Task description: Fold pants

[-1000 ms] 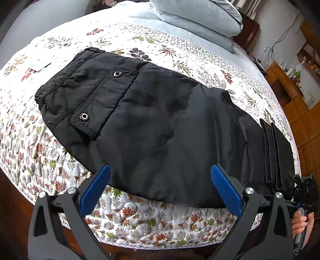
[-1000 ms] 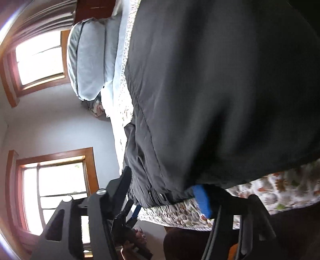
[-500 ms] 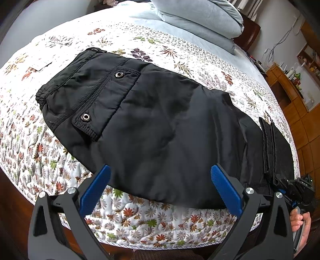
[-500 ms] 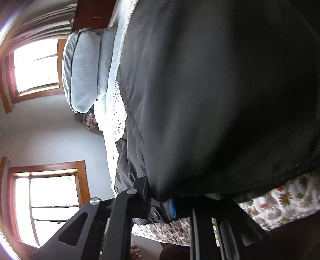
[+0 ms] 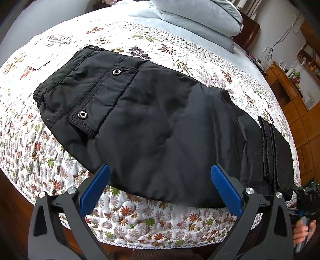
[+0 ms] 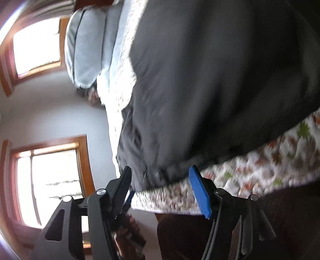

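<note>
Black pants (image 5: pixel 160 120) lie flat across the flowered quilt (image 5: pixel 140 220), waistband and snap pocket at the left, legs folded into a stack (image 5: pixel 276 150) at the right. My left gripper (image 5: pixel 160 170) hovers open over the pants' near edge, nothing between its blue pads. In the right wrist view, which is blurred, the pants (image 6: pixel 210 80) fill the upper frame. My right gripper (image 6: pixel 160 170) is opening just short of the hem, with its pads off the cloth. From the left wrist view it shows as a dark gripper (image 5: pixel 308 194) at the bed's right corner, held by a hand (image 5: pixel 302 230).
Grey-blue pillows (image 5: pixel 200 18) lie at the head of the bed. Wooden cabinets (image 5: pixel 296 96) with small items stand at the far right. Two bright windows (image 6: pixel 50 180) and a pale wall appear in the right wrist view. The quilt edge (image 6: pixel 260 160) drops to dark wood below.
The right gripper closed at the hem at the folded end, then opened again and drew back a little from the cloth. The left gripper and the pants stayed as they were.
</note>
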{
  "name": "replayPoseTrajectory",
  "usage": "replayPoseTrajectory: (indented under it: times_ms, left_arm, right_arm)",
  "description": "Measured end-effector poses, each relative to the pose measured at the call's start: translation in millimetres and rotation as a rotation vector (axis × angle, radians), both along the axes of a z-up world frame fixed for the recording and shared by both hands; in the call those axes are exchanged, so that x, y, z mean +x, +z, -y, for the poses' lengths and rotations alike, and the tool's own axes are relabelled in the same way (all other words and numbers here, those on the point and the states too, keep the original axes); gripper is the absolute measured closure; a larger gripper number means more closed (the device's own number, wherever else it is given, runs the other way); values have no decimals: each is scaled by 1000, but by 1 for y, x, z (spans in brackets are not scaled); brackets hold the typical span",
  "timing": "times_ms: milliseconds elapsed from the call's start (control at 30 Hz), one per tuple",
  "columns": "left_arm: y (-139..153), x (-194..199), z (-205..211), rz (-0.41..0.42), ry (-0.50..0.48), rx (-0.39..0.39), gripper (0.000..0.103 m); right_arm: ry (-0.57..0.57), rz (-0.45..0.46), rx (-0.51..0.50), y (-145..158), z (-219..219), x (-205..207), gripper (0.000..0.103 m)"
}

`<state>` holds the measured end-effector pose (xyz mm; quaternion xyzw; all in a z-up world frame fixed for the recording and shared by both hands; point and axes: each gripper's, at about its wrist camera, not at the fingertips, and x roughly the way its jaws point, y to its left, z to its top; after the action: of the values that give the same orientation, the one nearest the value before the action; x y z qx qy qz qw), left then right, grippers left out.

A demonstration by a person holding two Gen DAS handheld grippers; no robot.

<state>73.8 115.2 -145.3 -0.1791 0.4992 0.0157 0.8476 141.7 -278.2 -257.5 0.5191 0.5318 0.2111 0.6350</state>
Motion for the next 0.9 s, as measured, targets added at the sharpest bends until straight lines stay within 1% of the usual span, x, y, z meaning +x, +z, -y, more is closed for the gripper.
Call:
replayPoseTrajectory:
  times_ms: [67, 100, 167, 200, 233, 267, 300, 367, 400, 433, 533, 600, 700, 767, 833, 867, 900]
  left_arm:
    - [1, -1, 1, 4, -2, 3, 3]
    - [2, -1, 1, 8, -4, 5, 3]
    - [5, -1, 2, 18, -5, 15, 3]
    - [7, -1, 2, 22, -6, 17, 3]
    - [8, -2, 2, 26, -7, 20, 3]
    - [9, -2, 1, 29, -7, 23, 3]
    - [10, -2, 1, 30, -6, 22, 3]
    - [12, -2, 0, 34, -1, 12, 3]
    - [12, -1, -1, 36, 0, 9, 3]
    - [13, -2, -1, 37, 0, 8, 3]
    - [14, -2, -3, 37, 4, 5, 3]
    - [13, -3, -6, 36, 12, -9, 3]
    - [13, -3, -8, 35, 19, -20, 3]
    - [14, -2, -10, 38, 23, -24, 3]
    - [15, -2, -10, 40, 24, -26, 3]
    - [15, -3, -11, 41, 25, -26, 3]
    - [16, -3, -11, 41, 25, -26, 3]
  right_arm:
    - [54, 65, -64, 21, -4, 4, 42]
    - [101, 132, -136, 39, -9, 13, 42]
    - [151, 219, -254, 63, -17, 26, 42]
    - [227, 270, -345, 77, -27, 39, 38]
    - [299, 299, -422, 84, -36, 48, 37]
    - [357, 319, -516, 89, -45, 56, 37]
    - [410, 344, -635, 93, -57, 63, 37]
    - [495, 390, -796, 94, -78, 69, 37]
    - [548, 407, -893, 92, -91, 69, 37]
    - [591, 430, -956, 90, -101, 66, 37]
    - [696, 529, -1104, 81, -127, 48, 38]
    - [737, 578, -1203, 73, -140, 42, 38]
    - [797, 590, -1299, 55, -149, 42, 39]
    - [815, 557, -1297, 44, -146, 48, 40]
    - [808, 539, -1275, 37, -144, 53, 41]
    - [807, 537, -1262, 36, -142, 54, 43]
    - [813, 539, -1247, 37, -140, 54, 53]
